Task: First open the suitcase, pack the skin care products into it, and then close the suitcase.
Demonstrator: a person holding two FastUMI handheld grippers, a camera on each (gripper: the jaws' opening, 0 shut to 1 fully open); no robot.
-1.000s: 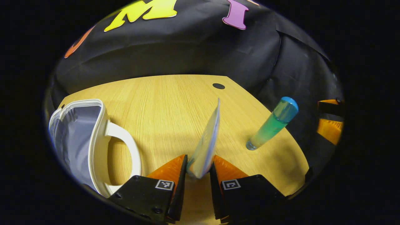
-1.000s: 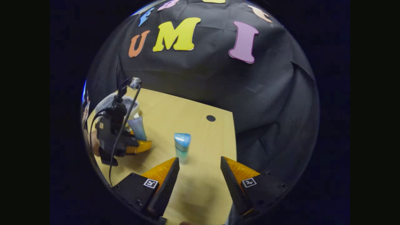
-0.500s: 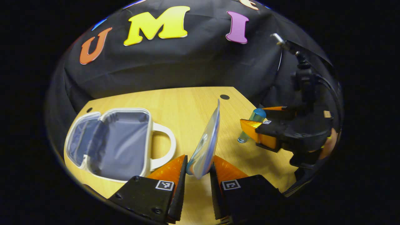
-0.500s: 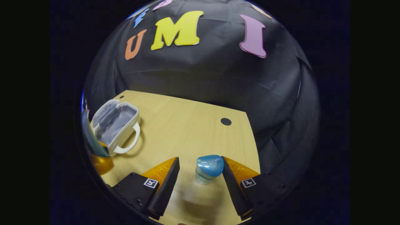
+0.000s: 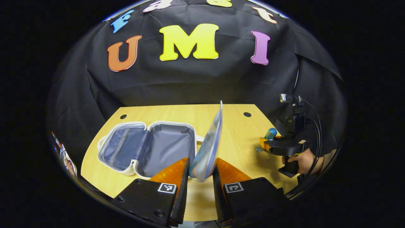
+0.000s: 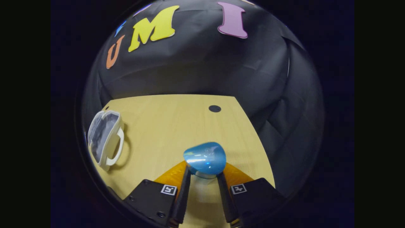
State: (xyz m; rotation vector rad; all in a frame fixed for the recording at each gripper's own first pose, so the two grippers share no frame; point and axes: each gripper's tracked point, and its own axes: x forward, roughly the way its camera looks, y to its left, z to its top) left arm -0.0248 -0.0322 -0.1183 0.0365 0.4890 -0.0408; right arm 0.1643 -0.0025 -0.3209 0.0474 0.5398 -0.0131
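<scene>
Both claws loaded — suitcase (image 5: 148,148) open.

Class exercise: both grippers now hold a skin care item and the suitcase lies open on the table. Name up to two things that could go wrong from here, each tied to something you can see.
1. The left gripper pinches only the bottom end of the flat tube, so it may swing or slip on the way to the suitcase.
2. The right gripper grips the bottle just under its cap; held so high, it could tilt or slide out.
</scene>
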